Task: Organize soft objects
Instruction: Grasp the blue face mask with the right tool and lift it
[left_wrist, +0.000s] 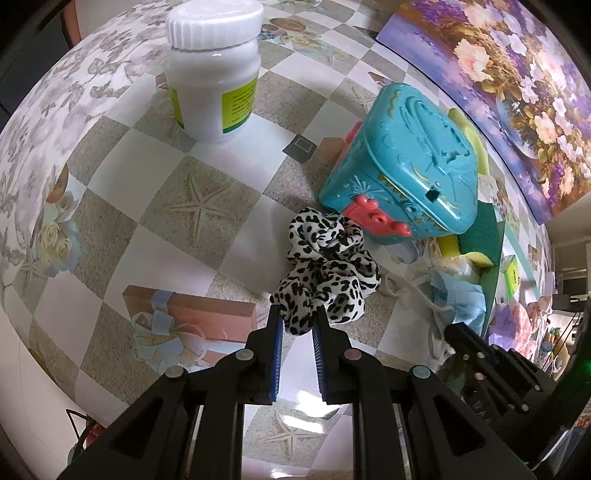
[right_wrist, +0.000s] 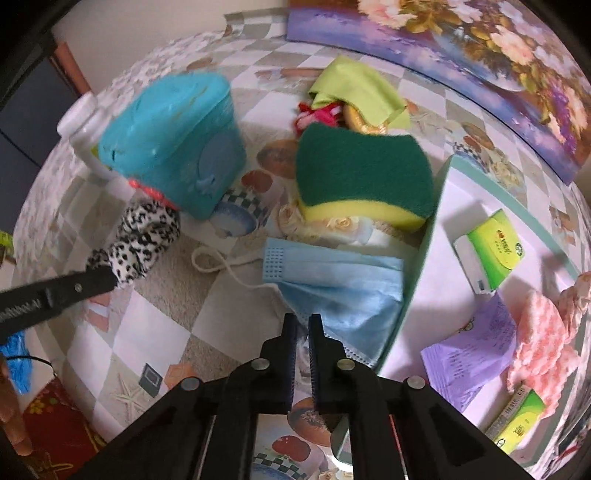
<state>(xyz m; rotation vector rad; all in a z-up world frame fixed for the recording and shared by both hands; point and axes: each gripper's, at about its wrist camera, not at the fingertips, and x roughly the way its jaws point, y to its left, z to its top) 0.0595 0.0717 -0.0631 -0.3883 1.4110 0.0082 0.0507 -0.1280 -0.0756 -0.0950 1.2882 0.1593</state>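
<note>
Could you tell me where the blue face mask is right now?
In the right wrist view the mask lies low at centre, just ahead of the right claw, below the sponge and against the tray wall.

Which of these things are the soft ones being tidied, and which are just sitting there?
Soft ones for the job: scrunchie, held in the left gripper; mask, pinched by the right gripper; sponge; green cloth; tray.

Just sitting there: white bottle; teal box; tissue pack.
</note>
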